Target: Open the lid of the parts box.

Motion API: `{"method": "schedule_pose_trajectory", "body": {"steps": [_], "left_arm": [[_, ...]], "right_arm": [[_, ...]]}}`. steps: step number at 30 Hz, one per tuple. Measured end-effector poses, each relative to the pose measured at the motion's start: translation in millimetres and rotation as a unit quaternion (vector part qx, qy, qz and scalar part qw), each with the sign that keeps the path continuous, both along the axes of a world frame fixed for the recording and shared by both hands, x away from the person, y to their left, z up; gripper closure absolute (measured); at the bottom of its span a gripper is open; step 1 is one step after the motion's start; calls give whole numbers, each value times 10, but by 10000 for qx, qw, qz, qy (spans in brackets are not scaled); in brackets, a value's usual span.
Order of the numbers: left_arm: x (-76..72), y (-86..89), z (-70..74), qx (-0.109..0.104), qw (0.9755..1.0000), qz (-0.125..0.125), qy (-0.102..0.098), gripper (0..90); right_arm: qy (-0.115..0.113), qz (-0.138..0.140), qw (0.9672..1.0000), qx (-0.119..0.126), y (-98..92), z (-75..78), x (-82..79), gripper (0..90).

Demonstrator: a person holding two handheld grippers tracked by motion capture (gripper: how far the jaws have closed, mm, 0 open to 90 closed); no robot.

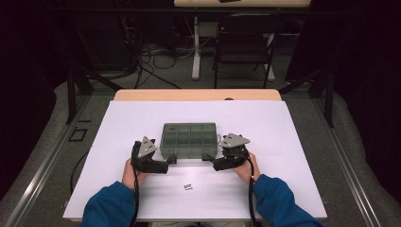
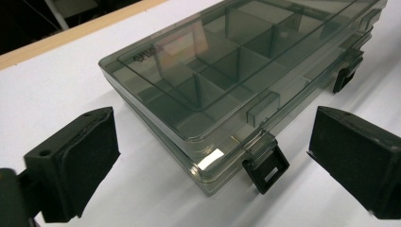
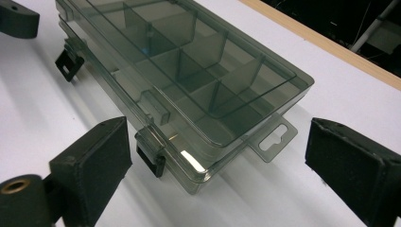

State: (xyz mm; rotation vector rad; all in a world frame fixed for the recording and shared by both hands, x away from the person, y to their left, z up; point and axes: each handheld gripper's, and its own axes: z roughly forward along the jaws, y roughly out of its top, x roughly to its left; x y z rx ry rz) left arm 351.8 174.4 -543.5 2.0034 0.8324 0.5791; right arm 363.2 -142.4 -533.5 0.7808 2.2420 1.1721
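Note:
A smoky clear compartment box (image 1: pixel 190 140) lies flat with its lid down in the middle of the white table cover (image 1: pixel 283 142). Two black latches stick out from its near edge. My left gripper (image 1: pixel 170 161) is at the box's near left corner and stands open; in the left gripper view that latch (image 2: pixel 266 171) and corner sit between the jaws, untouched. My right gripper (image 1: pixel 208 159) is at the near right corner, also open, with the other latch (image 3: pixel 151 161) and the hang tab (image 3: pixel 274 139) between its jaws, no pad pressing on them.
A small metal piece (image 1: pixel 187 187) lies on the cover near the front edge, between the person's blue sleeves. The table's wooden edge (image 1: pixel 198 94) shows at the far side. Beyond it stand a black chair (image 1: pixel 246 42) and floor cables (image 1: pixel 151 56).

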Motion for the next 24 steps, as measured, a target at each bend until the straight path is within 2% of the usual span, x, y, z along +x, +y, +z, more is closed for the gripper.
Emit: {"method": "schedule_pose_trajectory", "body": {"steps": [7, 12, 20, 24], "left_arm": [[22, -11, -19, 31, 10000, -29, 0, 19], [41, -14, -35, 72, 10000, -17, 30, 21], [57, -23, -52, 80, 10000, -16, 30, 78], [63, -26, -55, 80, 10000, -28, -9, 124]], "right_arm": [[-19, 44, 9998, -214, 43, -50, 47, 110], [-9, 25, 9997, -246, 57, -66, 55, 131], [-35, 26, 9995, -311, 69, -86, 71, 162], [-125, 19, 9995, -281, 72, -83, 68, 229]]}}
